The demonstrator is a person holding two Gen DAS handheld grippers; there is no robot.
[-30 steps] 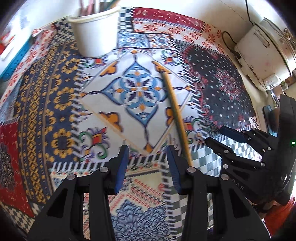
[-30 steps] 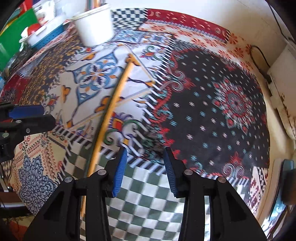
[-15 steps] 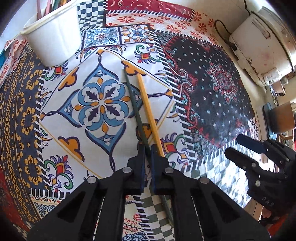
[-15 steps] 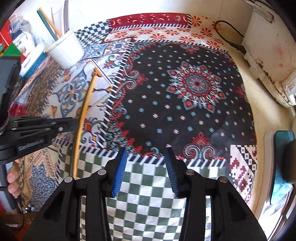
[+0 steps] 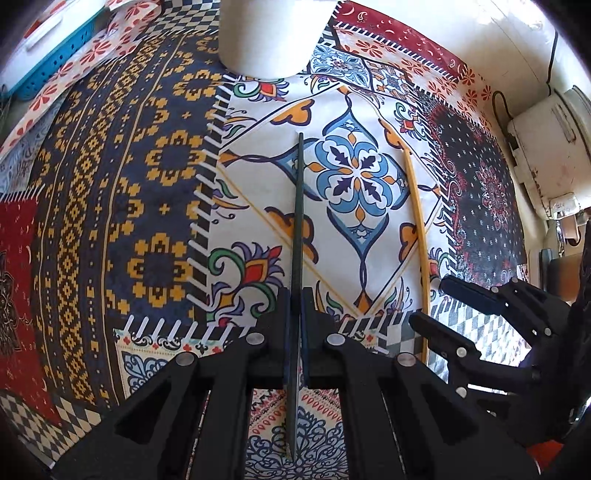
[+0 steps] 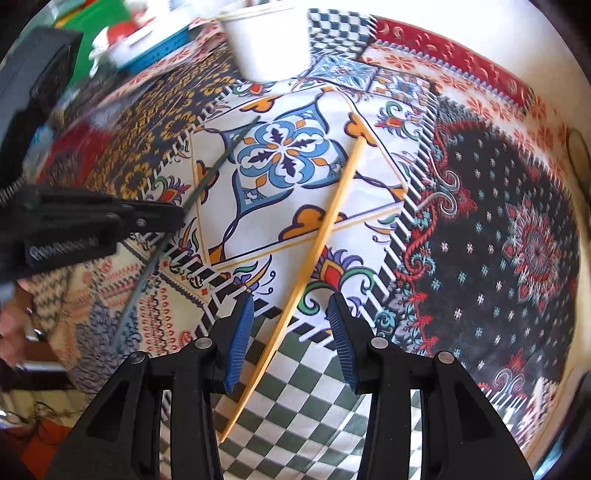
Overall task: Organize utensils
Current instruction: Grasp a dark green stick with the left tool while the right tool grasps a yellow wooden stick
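My left gripper (image 5: 295, 306) is shut on a dark green chopstick (image 5: 297, 221) and holds it pointing toward the white cup (image 5: 271, 35) at the far edge. A yellow chopstick (image 5: 419, 236) lies on the patterned cloth to its right. In the right wrist view my right gripper (image 6: 290, 325) is open with the yellow chopstick (image 6: 321, 236) lying between its blue pads on the cloth. The left gripper (image 6: 147, 214) and green chopstick (image 6: 207, 181) show at the left there. The white cup (image 6: 269, 40) stands at the top.
A blue basket (image 5: 55, 62) sits at the far left. A white appliance (image 5: 546, 147) with a cable stands at the right. The patchwork cloth (image 6: 498, 229) covers the table. The right gripper (image 5: 461, 325) appears at the lower right of the left wrist view.
My left gripper has lifted the green chopstick away from the yellow one, to its left. My right gripper has moved left over the yellow chopstick, now straddling it.
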